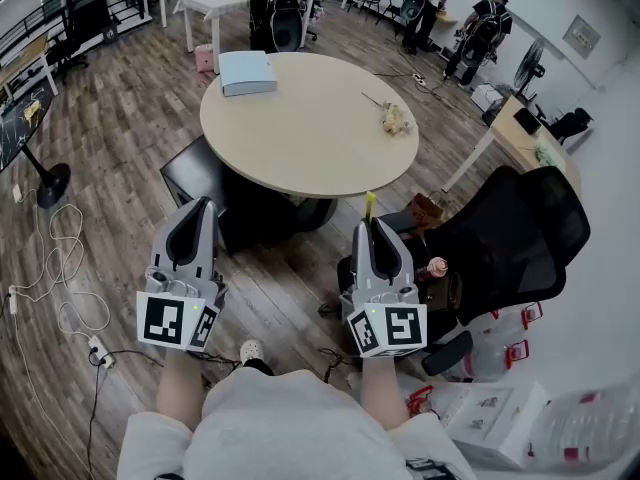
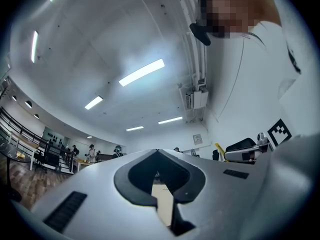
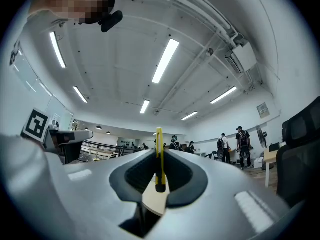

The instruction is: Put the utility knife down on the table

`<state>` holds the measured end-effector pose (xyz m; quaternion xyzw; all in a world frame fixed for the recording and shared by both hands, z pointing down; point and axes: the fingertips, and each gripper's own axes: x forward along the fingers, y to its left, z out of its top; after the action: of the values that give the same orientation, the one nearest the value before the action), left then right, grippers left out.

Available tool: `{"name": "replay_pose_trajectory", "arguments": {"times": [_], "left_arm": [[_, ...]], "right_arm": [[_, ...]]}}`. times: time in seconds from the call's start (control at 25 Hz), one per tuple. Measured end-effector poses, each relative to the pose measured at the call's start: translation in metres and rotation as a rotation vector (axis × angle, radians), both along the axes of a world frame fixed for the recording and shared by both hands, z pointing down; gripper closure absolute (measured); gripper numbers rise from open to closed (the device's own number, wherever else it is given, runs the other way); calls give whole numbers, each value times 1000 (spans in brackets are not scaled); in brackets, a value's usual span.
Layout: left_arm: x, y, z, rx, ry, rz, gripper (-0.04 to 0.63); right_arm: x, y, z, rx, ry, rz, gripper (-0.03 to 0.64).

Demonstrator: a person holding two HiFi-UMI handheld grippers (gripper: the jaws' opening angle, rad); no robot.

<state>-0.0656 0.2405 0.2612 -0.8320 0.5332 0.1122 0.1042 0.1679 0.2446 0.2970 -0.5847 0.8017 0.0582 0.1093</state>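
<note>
In the head view both grippers are held side by side in front of the round beige table [image 1: 300,138]. My right gripper [image 1: 372,223] is shut on a thin yellow utility knife [image 1: 368,206] that sticks up past the jaw tips near the table's front edge. The right gripper view shows the yellow utility knife [image 3: 159,156] upright, clamped between the jaws. My left gripper [image 1: 204,206] is shut with nothing in it; its jaws meet in the left gripper view [image 2: 159,176]. The right gripper's tip and yellow knife [image 2: 219,151] show at that view's right.
On the table lie a pale blue book [image 1: 246,72] at the far left and a small yellowish object [image 1: 394,120] at the right. A black office chair [image 1: 500,238] stands right of me. Cables [image 1: 60,268] trail on the wooden floor at left. People stand in the background.
</note>
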Motion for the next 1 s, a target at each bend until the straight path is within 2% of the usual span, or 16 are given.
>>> {"name": "replay_pose_trajectory", "arguments": {"times": [0.16,0.68,1.0], "left_arm": [[-11,-13,-2,10,6,1,588],[-55,-59,-10,42,8,42,588],[-67,-84,3,16,20,53,588]], "right_arm": [[-5,-14,-1,1,-30,19,561],[-49,-55,-4,25,-41,63,561],[-61,-75,7,-4,-21,77,561]]}}
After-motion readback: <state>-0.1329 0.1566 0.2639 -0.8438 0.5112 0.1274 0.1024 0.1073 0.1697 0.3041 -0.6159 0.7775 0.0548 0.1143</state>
